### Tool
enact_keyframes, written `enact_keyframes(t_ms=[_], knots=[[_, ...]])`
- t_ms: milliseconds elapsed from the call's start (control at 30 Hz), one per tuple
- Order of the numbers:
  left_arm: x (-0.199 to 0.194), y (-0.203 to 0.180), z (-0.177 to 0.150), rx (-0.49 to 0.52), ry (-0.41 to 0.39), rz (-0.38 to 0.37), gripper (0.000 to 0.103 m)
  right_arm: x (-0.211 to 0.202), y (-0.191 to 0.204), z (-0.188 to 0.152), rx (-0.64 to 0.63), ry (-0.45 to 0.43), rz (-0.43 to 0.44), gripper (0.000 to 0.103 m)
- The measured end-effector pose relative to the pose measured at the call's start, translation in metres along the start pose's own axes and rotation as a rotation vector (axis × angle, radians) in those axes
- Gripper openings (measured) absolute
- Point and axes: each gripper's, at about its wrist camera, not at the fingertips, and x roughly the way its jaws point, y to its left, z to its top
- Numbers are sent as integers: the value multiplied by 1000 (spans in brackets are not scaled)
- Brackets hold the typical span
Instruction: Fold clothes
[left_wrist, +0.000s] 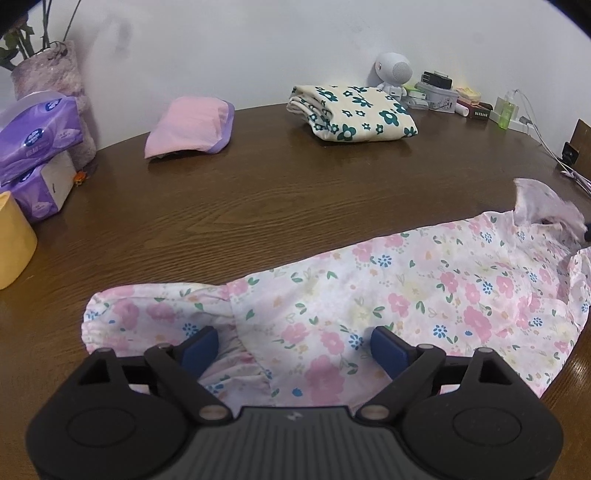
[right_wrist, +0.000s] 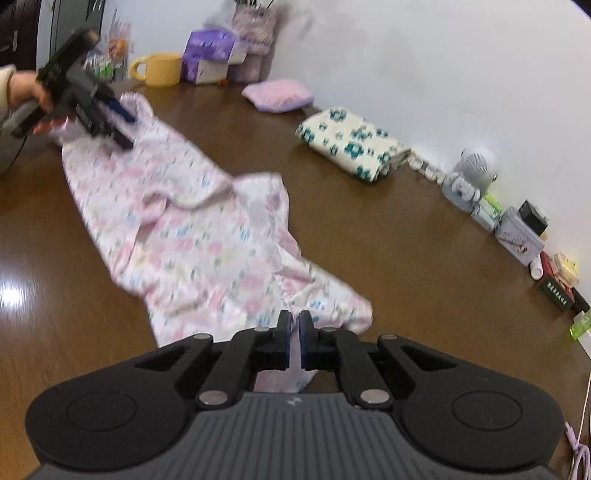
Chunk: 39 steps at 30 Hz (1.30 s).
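Observation:
A pink floral garment (left_wrist: 406, 291) lies spread along the near side of the brown table (left_wrist: 258, 192). My left gripper (left_wrist: 293, 341) is open, its blue fingertips (left_wrist: 201, 345) just above the garment's left end. In the right wrist view the same garment (right_wrist: 192, 229) stretches from near to far left. My right gripper (right_wrist: 294, 323) is shut on the garment's near end, cloth showing between the blue pads. The left gripper also shows in the right wrist view (right_wrist: 122, 125), held by a hand over the far end.
A folded cream floral cloth (left_wrist: 354, 112) and a folded pink cloth (left_wrist: 190, 127) lie at the back. Purple tissue packs (left_wrist: 35, 147), a yellow mug (left_wrist: 13, 240) and a vase stand left. A white toy robot (left_wrist: 391, 72), boxes and cables line the back right.

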Motion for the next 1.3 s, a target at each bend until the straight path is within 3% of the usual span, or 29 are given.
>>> enact_keyframes(t_ms=[133, 300, 400, 533, 600, 733, 1000, 1167, 1267, 1300], knots=[[0, 0, -1, -7, -7, 7, 93, 13, 8, -17, -29, 80, -25, 4], [-1, 0, -2, -12, -15, 10, 93, 14, 6, -19, -2, 72, -28, 3], [-1, 1, -3, -12, -20, 7, 93, 0, -5, -14, 74, 33, -9, 8], [-1, 2, -3, -11, -27, 5, 95, -23, -27, -1, 192, -65, -5, 25], [-1, 2, -4, -11, -30, 4, 95, -29, -37, 10, 272, -125, 16, 26], [-1, 2, -5, -11, -38, 4, 95, -14, -40, 41, 353, -153, 57, 41], [-2, 1, -8, -10, -57, 2, 96, 70, -37, 79, 616, -31, 129, 41], [-2, 2, -9, -2, -70, -7, 97, 73, -11, 75, 495, 35, 179, 37], [0, 2, -10, 4, -78, -15, 99, 63, -1, 64, 452, 56, 171, 24], [0, 2, -10, 6, -82, -17, 100, 60, 2, 60, 438, 62, 164, 15]])
